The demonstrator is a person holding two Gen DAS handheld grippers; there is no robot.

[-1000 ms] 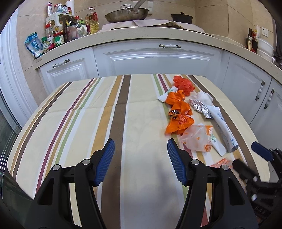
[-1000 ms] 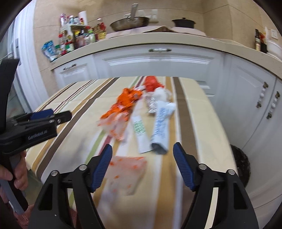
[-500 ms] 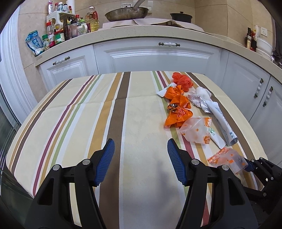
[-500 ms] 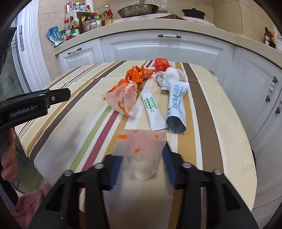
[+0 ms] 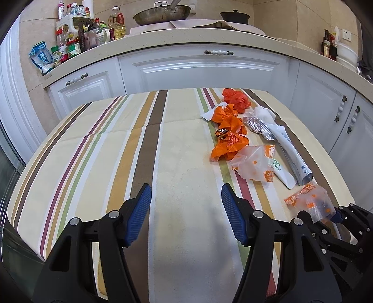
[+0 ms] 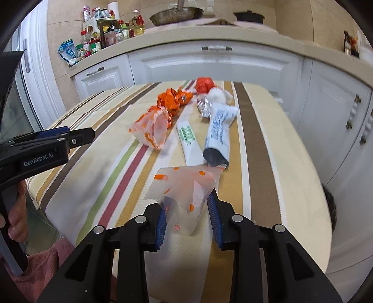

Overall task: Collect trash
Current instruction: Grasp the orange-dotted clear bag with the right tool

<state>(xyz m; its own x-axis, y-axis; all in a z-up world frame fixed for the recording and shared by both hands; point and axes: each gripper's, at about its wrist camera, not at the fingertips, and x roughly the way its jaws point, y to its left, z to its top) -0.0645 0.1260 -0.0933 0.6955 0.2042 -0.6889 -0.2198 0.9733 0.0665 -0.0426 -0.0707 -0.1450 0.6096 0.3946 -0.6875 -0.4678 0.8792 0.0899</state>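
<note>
My right gripper (image 6: 187, 221) is shut on a clear plastic bag with orange print (image 6: 186, 188), at the near right edge of the striped table (image 6: 268, 163); the bag also shows in the left wrist view (image 5: 310, 201). Beyond it lie another printed clear bag (image 6: 151, 130), a white sachet (image 6: 190, 144), a white tube wrapper (image 6: 219, 135), foil (image 6: 204, 106), orange wrappers (image 6: 173, 100), a red bag (image 6: 204, 85) and a white wad (image 6: 216, 95). My left gripper (image 5: 186, 214) is open and empty over the table's near middle (image 5: 186, 144).
White cabinets and a counter (image 5: 186, 39) with bottles (image 5: 77, 35), a pan (image 5: 160, 15) and a pot (image 5: 234, 16) stand behind the table. A dark bin (image 6: 329, 209) shows on the floor to the table's right.
My right gripper moved forward and closed on the near printed bag, which now sits between its fingers. The left gripper stayed open and shifted only slightly.
</note>
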